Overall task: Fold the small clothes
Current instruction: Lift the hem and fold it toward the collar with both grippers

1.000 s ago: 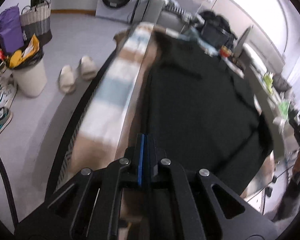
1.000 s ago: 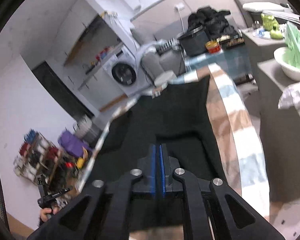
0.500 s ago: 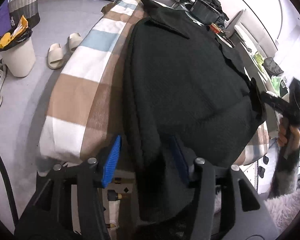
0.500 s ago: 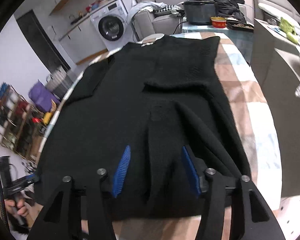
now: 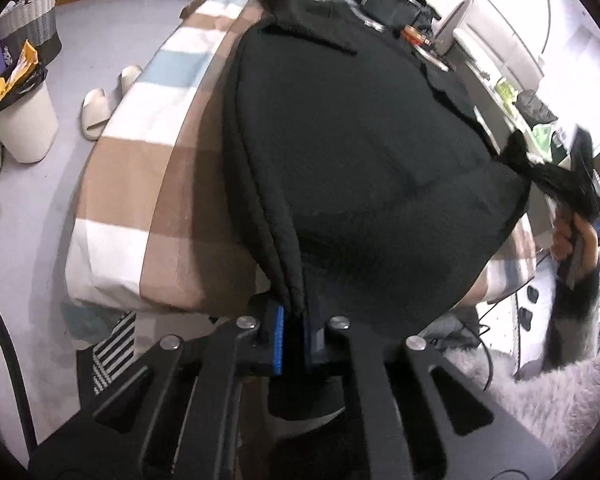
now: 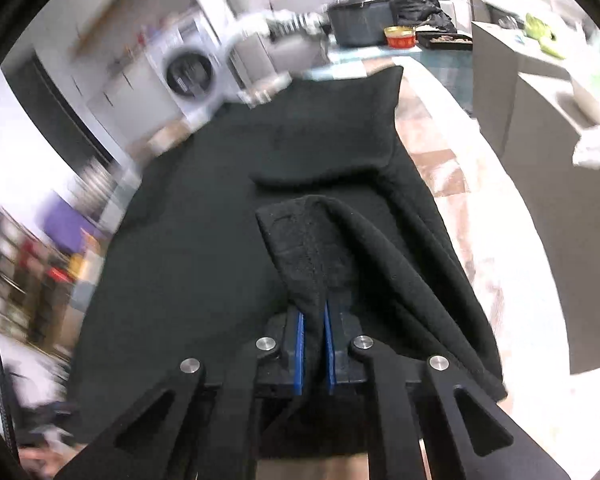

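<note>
Left wrist view — fingers (image 5: 277, 340) of both grippers pinched onto black garment (image 5: 360, 140).

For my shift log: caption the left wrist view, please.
Left gripper shut on black knit garment's near hem, spread over checked tablecloth.

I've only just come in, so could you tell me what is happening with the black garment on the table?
A person holds a gripper in each hand and is folding a black knit garment spread over a checked tablecloth. The left gripper is shut on the near hem at one corner, and the right gripper is shut on a bunched fold of the hem at the other. The person's hand on the right gripper's handle shows in the left view. No fold is laid over yet.
</note>
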{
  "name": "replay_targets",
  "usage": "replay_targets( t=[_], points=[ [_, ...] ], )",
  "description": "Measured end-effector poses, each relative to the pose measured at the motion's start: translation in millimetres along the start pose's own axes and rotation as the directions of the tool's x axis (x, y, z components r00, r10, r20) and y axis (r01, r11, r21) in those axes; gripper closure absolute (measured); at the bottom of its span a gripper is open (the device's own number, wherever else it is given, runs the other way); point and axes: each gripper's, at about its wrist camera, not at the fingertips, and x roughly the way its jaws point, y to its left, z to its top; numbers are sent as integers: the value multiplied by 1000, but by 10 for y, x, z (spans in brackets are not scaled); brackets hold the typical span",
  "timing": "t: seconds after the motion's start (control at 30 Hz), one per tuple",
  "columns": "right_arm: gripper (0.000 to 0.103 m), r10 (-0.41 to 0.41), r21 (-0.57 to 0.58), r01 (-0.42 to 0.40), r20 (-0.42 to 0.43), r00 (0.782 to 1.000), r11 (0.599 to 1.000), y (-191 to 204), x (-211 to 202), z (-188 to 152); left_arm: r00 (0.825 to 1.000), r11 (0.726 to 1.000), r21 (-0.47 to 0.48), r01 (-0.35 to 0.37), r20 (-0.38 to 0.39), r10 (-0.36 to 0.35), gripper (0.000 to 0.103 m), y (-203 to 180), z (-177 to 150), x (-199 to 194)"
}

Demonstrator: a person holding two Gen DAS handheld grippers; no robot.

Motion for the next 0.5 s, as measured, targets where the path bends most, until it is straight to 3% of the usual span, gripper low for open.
replay_targets(
  t=[0.07, 0.17, 0.27, 0.5],
  points=[
    [95, 122, 60, -126, 62, 991, 990, -148, -255, -65, 999, 1000, 8, 7, 40, -7, 101, -34, 32, -49],
    [95, 274, 99, -291, 155, 949, 951, -314, -564, -195, 997, 999, -9, 38, 74, -37, 101, -43, 102, -105],
    [95, 326, 117, -356, 215, 921, 927, -407, -764, -341, 989, 995, -35, 90, 121, -85, 101, -25, 218, -186],
    [95, 326, 125, -371, 280, 903, 920, -431, -847, -260, 958, 983, -43, 177, 239, -162, 101, -73, 749, -377]
  ],
)
